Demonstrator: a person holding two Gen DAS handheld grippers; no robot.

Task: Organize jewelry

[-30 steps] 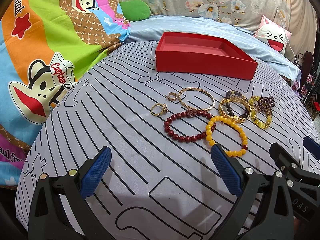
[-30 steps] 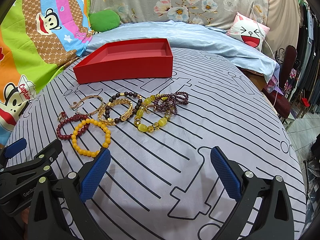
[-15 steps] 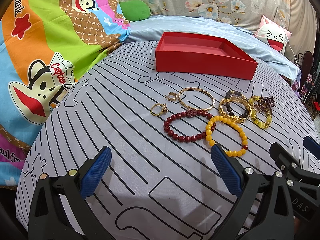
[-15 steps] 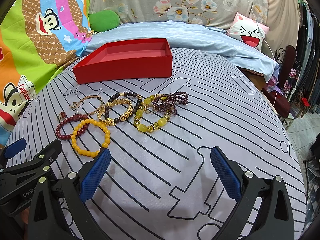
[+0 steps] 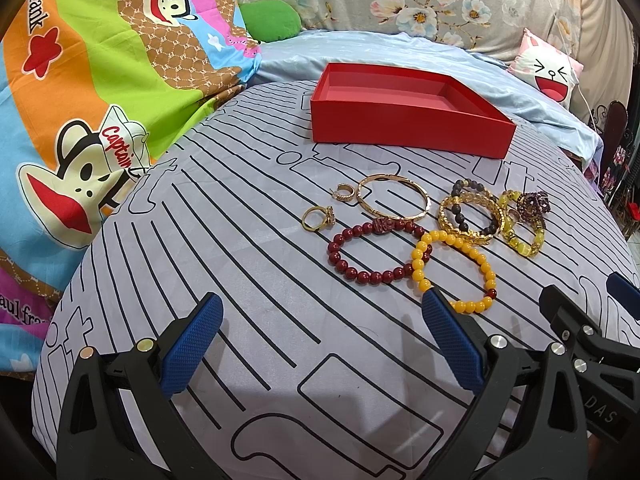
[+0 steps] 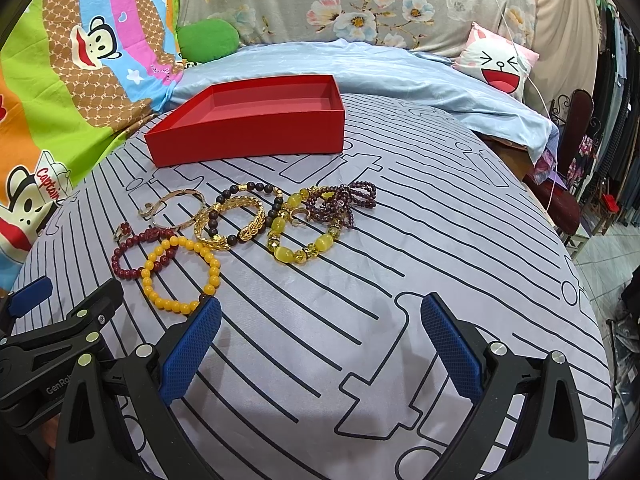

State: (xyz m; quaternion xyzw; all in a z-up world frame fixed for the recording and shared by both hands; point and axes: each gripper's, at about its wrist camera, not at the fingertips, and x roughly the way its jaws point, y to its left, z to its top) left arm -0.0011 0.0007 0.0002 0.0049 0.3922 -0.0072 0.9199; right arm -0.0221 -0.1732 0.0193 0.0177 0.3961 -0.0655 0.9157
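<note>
An empty red box (image 5: 408,128) (image 6: 248,136) stands at the back of a striped grey cloth. In front of it lie several pieces of jewelry: a gold ring (image 5: 318,218), a small gold earring (image 5: 343,193), a gold bangle (image 5: 394,196), a dark red bead bracelet (image 5: 372,252) (image 6: 132,246), an orange bead bracelet (image 5: 456,270) (image 6: 182,274), a gold and black bracelet (image 5: 470,216) (image 6: 236,220), a yellow stone bracelet (image 6: 304,232) and purple beads (image 6: 344,202). My left gripper (image 5: 320,344) is open near the cloth's front. My right gripper (image 6: 320,344) is open beside it.
A colourful cartoon blanket (image 5: 80,100) lies on the left. A light blue sheet (image 6: 360,68), a green cushion (image 5: 272,20) and a cat-face pillow (image 6: 496,64) are behind the box. The cloth's right edge drops off toward a chair (image 6: 568,184).
</note>
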